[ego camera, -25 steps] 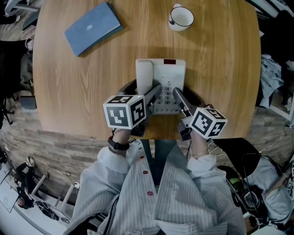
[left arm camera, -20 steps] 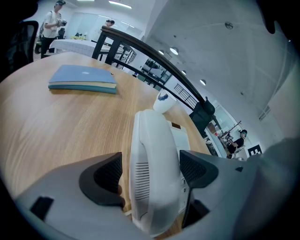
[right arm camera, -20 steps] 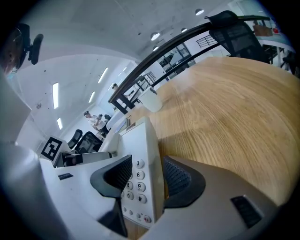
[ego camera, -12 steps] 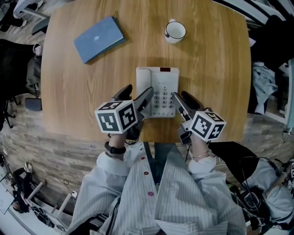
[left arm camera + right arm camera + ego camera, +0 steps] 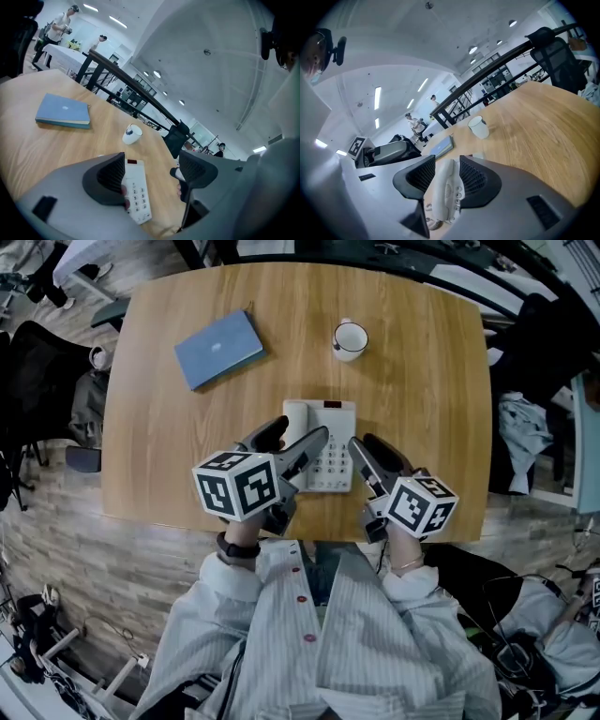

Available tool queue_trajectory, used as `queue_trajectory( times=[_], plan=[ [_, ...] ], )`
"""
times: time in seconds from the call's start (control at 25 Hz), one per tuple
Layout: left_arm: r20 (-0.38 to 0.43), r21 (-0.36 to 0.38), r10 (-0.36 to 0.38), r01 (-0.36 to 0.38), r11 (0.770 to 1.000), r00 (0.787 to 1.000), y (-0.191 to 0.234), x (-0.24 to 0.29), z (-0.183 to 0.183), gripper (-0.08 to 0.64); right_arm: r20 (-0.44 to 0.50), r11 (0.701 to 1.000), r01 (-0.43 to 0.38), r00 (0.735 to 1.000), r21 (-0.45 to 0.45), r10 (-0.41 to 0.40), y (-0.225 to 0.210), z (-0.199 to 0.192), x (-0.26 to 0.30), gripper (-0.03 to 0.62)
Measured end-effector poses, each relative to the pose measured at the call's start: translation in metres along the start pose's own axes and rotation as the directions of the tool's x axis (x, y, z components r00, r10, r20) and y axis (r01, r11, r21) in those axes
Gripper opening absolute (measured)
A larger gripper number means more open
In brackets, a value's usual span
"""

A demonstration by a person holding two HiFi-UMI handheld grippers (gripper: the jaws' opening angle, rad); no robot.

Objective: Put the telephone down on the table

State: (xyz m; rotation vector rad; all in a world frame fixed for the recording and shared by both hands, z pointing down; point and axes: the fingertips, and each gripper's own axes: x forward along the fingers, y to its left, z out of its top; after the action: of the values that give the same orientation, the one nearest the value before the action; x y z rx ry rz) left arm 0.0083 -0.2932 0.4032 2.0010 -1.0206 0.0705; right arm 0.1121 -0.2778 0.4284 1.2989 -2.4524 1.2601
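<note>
We see the telephone (image 5: 321, 457) flat on the tabletop (image 5: 422, 381). Our left hand-held gripper (image 5: 292, 435) hangs over it, released and empty; right hand-held gripper (image 5: 367, 442) too (its jaws have just been closing, touching nothing).

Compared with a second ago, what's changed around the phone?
The left gripper and right gripper have lifted up off the telephone; neither holds anything. The right one's jaws have just been closing partway, gripping nothing; the telephone only shows past them. The head view has drawn back too. The telephone, blue book and mug lie as before on the table.
</note>
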Motion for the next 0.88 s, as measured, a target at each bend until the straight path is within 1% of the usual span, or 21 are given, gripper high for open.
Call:
queue_trajectory(
  times=[0.16,0.28,0.36,0.6,0.68,0.8,0.88],
  plan=[
    [0.046,0.035,-0.053,0.051,0.998,0.998,-0.028,-0.012,0.019,0.357,0.038,0.998,-0.034,0.999,-0.045,0.036,0.023,0.016,-0.011,0.161],
    [0.065,0.089,-0.072,0.066,0.994,0.995,-0.048,-0.018,0.028,0.350,0.066,0.995,-0.056,0.996,-0.088,0.061,0.037,0.029,-0.020,0.149],
    [0.081,0.122,-0.086,0.076,0.990,0.993,-0.063,-0.021,0.035,0.323,0.083,0.991,-0.073,0.993,-0.111,0.083,0.045,0.039,-0.026,0.140],
    [0.125,0.199,-0.159,0.132,0.971,0.979,-0.105,-0.033,0.048,0.258,0.144,0.975,-0.135,0.976,-0.179,0.162,0.075,0.068,-0.046,0.117],
    [0.139,0.221,-0.195,0.161,0.962,0.971,-0.118,-0.038,0.051,0.255,0.162,0.967,-0.153,0.969,-0.204,0.187,0.086,0.075,-0.053,0.102],
    [0.146,0.245,-0.239,0.199,0.949,0.960,-0.132,-0.045,0.053,0.239,0.183,0.959,-0.166,0.961,-0.229,0.209,0.098,0.081,-0.063,0.077],
    [0.149,0.256,-0.256,0.212,0.943,0.955,-0.138,-0.049,0.054,0.214,0.185,0.956,-0.169,0.959,-0.241,0.217,0.103,0.083,-0.068,0.065]
  ],
)
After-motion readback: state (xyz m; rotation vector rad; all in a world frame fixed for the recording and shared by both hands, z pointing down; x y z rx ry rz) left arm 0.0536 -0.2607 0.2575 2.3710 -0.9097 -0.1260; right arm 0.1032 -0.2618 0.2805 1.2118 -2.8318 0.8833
